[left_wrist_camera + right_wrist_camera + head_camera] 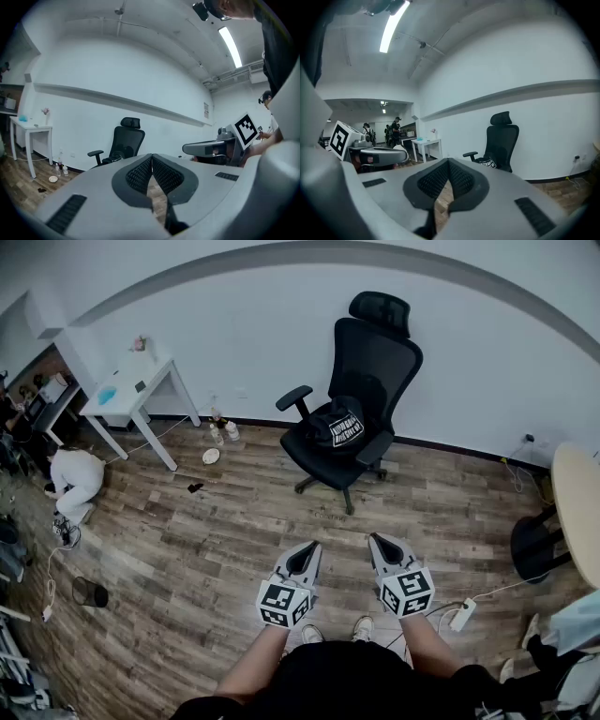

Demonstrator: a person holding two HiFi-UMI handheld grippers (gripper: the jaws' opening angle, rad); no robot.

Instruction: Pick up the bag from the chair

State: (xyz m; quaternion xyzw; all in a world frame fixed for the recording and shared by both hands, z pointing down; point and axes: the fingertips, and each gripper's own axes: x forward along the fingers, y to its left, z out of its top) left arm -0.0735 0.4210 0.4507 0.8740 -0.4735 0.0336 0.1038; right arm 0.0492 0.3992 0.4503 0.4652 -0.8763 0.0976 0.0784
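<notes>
We hold both tools low over wood floor [234,521], well apart from chair [380,357]. Left gripper [308,549] — jaws closed, tips meeting, nothing between. Right gripper [379,543] — same, closed and empty. Black bag [339,425] with white print sits on chair seat, against backrest. White table [127,390] stands far left by wall.

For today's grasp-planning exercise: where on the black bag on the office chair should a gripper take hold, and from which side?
The bag slumps soft on the chair, backrest behind and armrests either side; no handle shows. So probably grip its raised top, coming from the open front and above.
</notes>
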